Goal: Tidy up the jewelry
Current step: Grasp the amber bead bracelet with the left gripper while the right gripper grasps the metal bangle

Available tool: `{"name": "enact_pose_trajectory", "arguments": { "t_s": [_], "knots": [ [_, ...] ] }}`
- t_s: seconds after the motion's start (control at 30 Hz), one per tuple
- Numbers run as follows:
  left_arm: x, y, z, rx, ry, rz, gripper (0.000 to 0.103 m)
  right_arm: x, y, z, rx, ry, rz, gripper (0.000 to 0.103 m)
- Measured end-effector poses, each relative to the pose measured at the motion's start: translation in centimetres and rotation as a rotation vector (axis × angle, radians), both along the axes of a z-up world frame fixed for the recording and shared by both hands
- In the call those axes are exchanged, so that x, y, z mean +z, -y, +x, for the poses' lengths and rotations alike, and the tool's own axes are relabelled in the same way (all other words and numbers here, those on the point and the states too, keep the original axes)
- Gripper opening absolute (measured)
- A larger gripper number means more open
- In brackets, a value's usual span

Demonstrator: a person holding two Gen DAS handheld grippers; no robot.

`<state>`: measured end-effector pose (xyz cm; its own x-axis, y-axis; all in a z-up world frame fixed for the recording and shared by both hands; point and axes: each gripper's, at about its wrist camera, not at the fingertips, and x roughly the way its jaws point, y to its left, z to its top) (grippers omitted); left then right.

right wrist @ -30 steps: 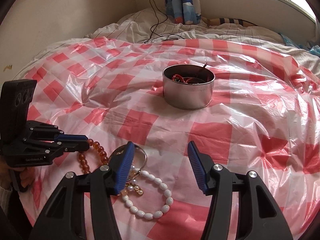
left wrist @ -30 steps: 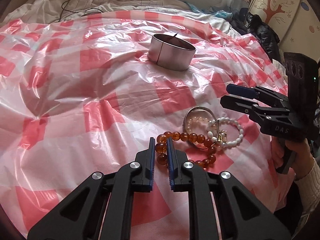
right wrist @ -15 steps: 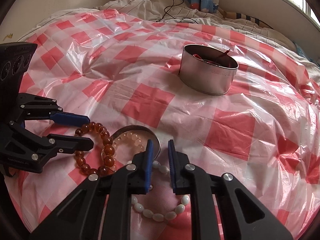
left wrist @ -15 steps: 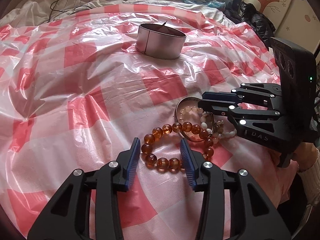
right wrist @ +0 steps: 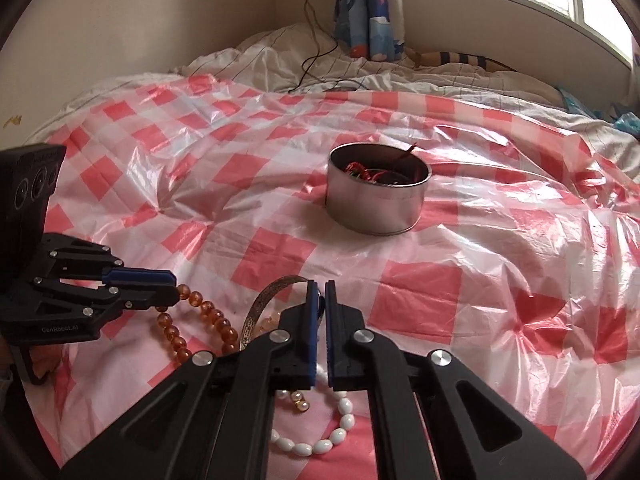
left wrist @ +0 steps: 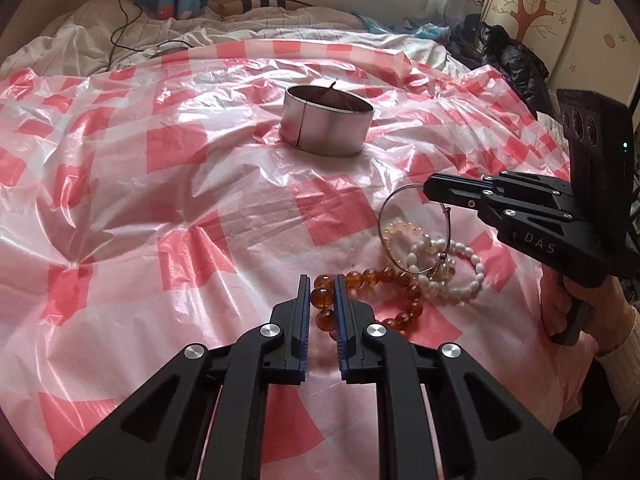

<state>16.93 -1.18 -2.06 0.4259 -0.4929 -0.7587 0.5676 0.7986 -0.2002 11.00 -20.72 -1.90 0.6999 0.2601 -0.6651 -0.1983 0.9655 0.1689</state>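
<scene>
My left gripper (left wrist: 322, 280) is shut on the amber bead bracelet (left wrist: 384, 278), which still lies on the red-and-white checked plastic sheet (left wrist: 180, 216). My right gripper (right wrist: 321, 286) is shut on a thin metal bangle (right wrist: 262, 306) and holds it tilted up off the sheet; the bangle also shows in the left wrist view (left wrist: 384, 216). A pale pink bead bracelet (left wrist: 402, 232) and a white pearl bracelet (left wrist: 460, 272) lie under the bangle. A round metal tin (right wrist: 378, 196) with red jewelry inside stands farther back.
The checked sheet covers a bed with rumpled white bedding (right wrist: 280, 56) behind it. A black cable (right wrist: 312, 68) runs over the bedding. A dark jacket (left wrist: 512, 64) lies at the far right, by a painted cupboard.
Both grippers have closed: the left on the amber bracelet, the right on the metal bangle. The right gripper has lifted the bangle up on edge.
</scene>
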Motion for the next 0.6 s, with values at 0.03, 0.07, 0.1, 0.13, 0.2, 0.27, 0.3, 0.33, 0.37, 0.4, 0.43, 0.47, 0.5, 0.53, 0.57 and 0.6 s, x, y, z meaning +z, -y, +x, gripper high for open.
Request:
{"name": "enact_pose_trajectory", "arguments": {
  "t_s": [0.03, 0.07, 0.1, 0.13, 0.2, 0.27, 0.3, 0.33, 0.37, 0.4, 0.43, 0.47, 0.5, 0.53, 0.57, 0.6],
  "knots": [
    [0.3, -0.2, 0.2, 0.012, 0.008, -0.011, 0.010, 0.3, 0.8, 0.1, -0.023, 0.006, 0.032, 0.004],
    [0.6, -0.4, 0.4, 0.018, 0.010, -0.020, 0.010, 0.5, 1.7, 0.2, -0.046, 0.010, 0.057, 0.004],
    [0.6, -0.4, 0.6, 0.023, 0.008, -0.019, 0.010, 0.6, 2.4, 0.3, -0.070, 0.008, 0.073, 0.004],
    [0.4, -0.4, 0.9, 0.027, -0.001, -0.012, 0.010, 0.5, 3.1, 0.6, -0.091, -0.005, 0.084, 0.004],
    [-0.3, -0.3, 1.3, 0.039, -0.027, 0.008, 0.010, -0.1, 4.1, 1.1, -0.132, -0.038, 0.090, 0.004],
    [-1.2, -0.1, 1.8, 0.037, -0.074, 0.029, 0.011, -0.9, 4.4, 1.6, -0.146, -0.089, 0.084, 0.004],
    [-1.6, 0.0, 1.9, 0.034, -0.090, 0.038, 0.011, -1.3, 4.6, 1.7, -0.156, -0.105, 0.087, 0.004],
    [-1.9, 0.0, 1.9, 0.038, -0.101, 0.044, 0.011, -1.6, 4.7, 1.7, -0.159, -0.121, 0.089, 0.004],
    [-2.0, 0.0, 2.0, 0.040, -0.110, 0.041, 0.012, -1.8, 4.7, 1.9, -0.157, -0.140, 0.089, 0.004],
    [-2.1, 0.1, 2.1, 0.036, -0.120, 0.039, 0.014, -2.1, 4.8, 1.9, -0.158, -0.154, 0.091, 0.004],
    [-2.2, 0.1, 2.0, 0.033, -0.123, 0.037, 0.016, -2.3, 4.8, 1.9, -0.162, -0.166, 0.092, 0.004],
    [-2.3, 0.1, 2.0, 0.033, -0.125, 0.031, 0.022, -2.5, 4.9, 2.0, -0.159, -0.178, 0.092, 0.005],
    [-2.4, 0.2, 2.1, 0.027, -0.131, 0.023, 0.029, -2.8, 4.8, 2.0, -0.158, -0.187, 0.088, 0.005],
    [-2.4, 0.4, 1.9, 0.018, -0.133, 0.021, 0.032, -2.9, 4.8, 2.0, -0.159, -0.191, 0.082, 0.005],
    [-2.5, 0.6, 1.9, 0.011, -0.130, 0.025, 0.036, -3.1, 4.7, 2.0, -0.157, -0.199, 0.077, 0.005],
    [-2.6, 0.9, 1.7, 0.005, -0.128, 0.032, 0.039, -3.3, 4.7, 2.0, -0.156, -0.203, 0.072, 0.005]
  ]
}}
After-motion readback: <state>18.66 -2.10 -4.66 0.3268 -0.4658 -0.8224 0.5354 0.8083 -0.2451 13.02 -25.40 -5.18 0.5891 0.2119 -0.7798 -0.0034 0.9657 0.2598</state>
